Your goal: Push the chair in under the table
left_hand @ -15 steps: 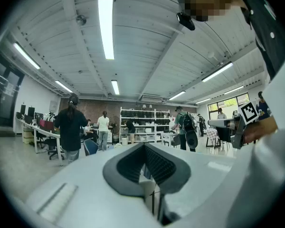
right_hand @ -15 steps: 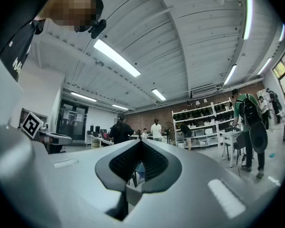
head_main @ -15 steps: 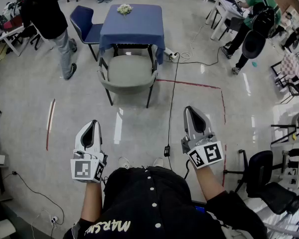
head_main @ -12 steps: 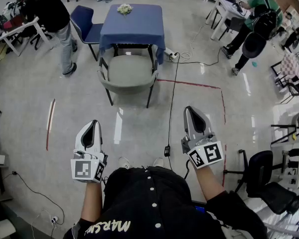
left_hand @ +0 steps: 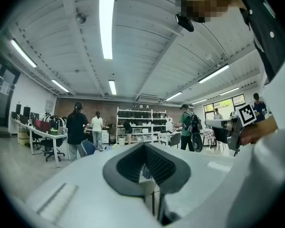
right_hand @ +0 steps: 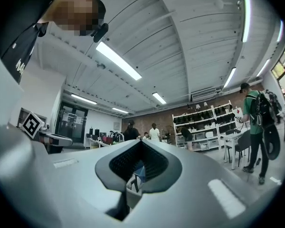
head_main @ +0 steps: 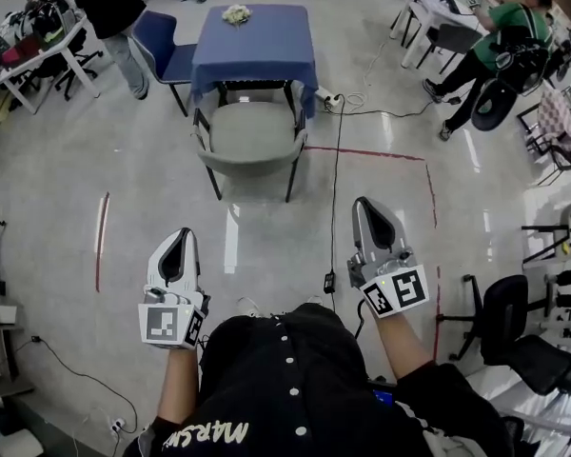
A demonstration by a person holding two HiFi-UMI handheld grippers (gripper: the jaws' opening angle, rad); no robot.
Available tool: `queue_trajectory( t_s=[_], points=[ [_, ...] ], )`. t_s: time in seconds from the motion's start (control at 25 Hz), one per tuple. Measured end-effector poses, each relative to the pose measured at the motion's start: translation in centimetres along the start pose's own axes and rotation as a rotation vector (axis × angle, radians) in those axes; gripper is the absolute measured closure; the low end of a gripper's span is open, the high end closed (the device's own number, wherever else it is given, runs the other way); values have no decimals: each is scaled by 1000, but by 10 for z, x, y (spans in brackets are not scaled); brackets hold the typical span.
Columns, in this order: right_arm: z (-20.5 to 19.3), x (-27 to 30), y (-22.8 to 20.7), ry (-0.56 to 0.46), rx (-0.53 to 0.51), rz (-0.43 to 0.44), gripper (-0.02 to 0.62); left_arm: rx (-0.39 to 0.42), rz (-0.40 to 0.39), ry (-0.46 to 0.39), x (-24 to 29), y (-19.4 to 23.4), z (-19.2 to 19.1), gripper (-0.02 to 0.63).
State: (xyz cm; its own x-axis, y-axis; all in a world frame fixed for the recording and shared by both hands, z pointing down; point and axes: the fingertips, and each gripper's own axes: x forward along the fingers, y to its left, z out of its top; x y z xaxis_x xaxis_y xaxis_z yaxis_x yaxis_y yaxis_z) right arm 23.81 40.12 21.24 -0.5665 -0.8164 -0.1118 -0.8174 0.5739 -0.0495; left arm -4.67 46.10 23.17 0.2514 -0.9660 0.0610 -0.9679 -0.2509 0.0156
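Note:
A grey armchair (head_main: 252, 136) stands on the floor in front of a small table with a blue cloth (head_main: 257, 46), its seat pulled out toward me and its back toward me. White flowers (head_main: 236, 14) lie on the far side of the table. My left gripper (head_main: 181, 236) and right gripper (head_main: 363, 205) are held level, well short of the chair, both shut and holding nothing. In the left gripper view the left gripper (left_hand: 145, 147) has its jaws together, and the chair's legs show past them. The right gripper (right_hand: 140, 144) looks the same in the right gripper view.
A blue chair (head_main: 162, 46) stands left of the table. A black cable (head_main: 335, 169) runs along the floor between me and the table, beside red tape lines (head_main: 371, 155). A black office chair (head_main: 509, 331) is at my right. People stand at desks at the far left and right.
The person in dark at the far left has walked further away, and the person in green has shifted right. The grippers keep their pose; the view has moved slightly.

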Motion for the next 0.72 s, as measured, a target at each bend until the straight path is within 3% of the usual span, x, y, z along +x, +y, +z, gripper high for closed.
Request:
queue_trajectory(
  t_s=[0.32, 0.72],
  points=[
    [-17, 6, 44, 19, -5, -47, 584, 3, -71, -3, -17, 31, -5, 606],
    [-20, 35, 44, 21, 2, -44, 583, -18, -87, -5, 1, 52, -13, 606]
  ],
)
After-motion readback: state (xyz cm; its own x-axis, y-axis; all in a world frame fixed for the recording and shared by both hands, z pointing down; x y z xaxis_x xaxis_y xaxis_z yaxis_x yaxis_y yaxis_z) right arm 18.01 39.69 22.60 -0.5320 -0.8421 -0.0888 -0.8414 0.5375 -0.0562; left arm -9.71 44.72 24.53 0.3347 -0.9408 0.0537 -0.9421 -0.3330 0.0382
